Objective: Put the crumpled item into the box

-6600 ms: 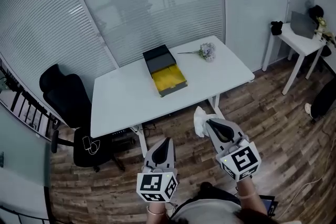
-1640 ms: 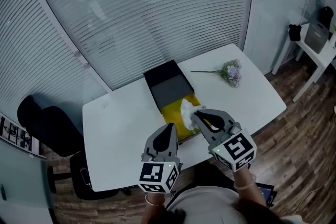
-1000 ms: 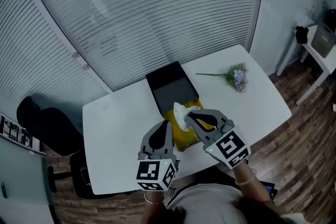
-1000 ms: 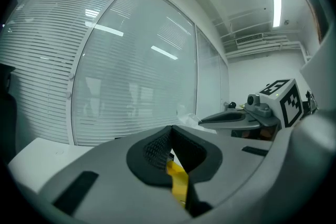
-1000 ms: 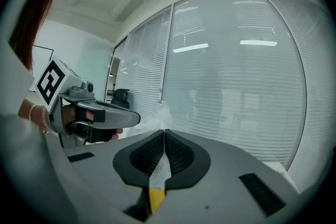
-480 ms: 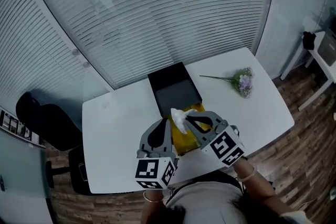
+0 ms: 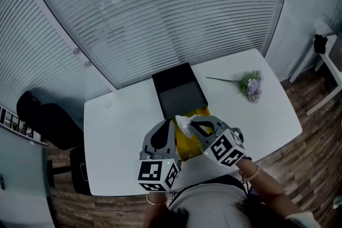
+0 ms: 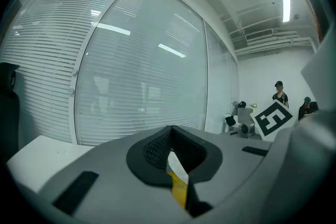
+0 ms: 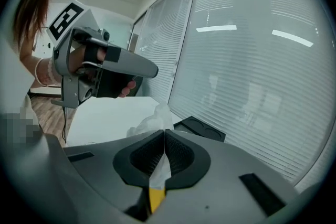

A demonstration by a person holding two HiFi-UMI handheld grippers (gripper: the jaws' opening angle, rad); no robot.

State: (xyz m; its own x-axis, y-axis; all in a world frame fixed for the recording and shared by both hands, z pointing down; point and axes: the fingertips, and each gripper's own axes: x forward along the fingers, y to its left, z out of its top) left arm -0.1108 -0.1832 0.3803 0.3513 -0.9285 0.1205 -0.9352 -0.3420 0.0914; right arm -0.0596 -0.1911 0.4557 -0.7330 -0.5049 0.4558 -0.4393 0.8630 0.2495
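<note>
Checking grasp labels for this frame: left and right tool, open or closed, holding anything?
Left tool: closed, nothing between the jaws.
Right tool: closed on the crumpled tissue.

No legible text, brand, label or number is found in any view. The only signs noted are black-and-white square coded markers. One is carried on the cube of the left gripper (image 7: 169,124), at (image 7: 153,173). Another is on the cube of the right gripper (image 7: 188,125), at (image 7: 222,149). No characters can be read from either.
</note>
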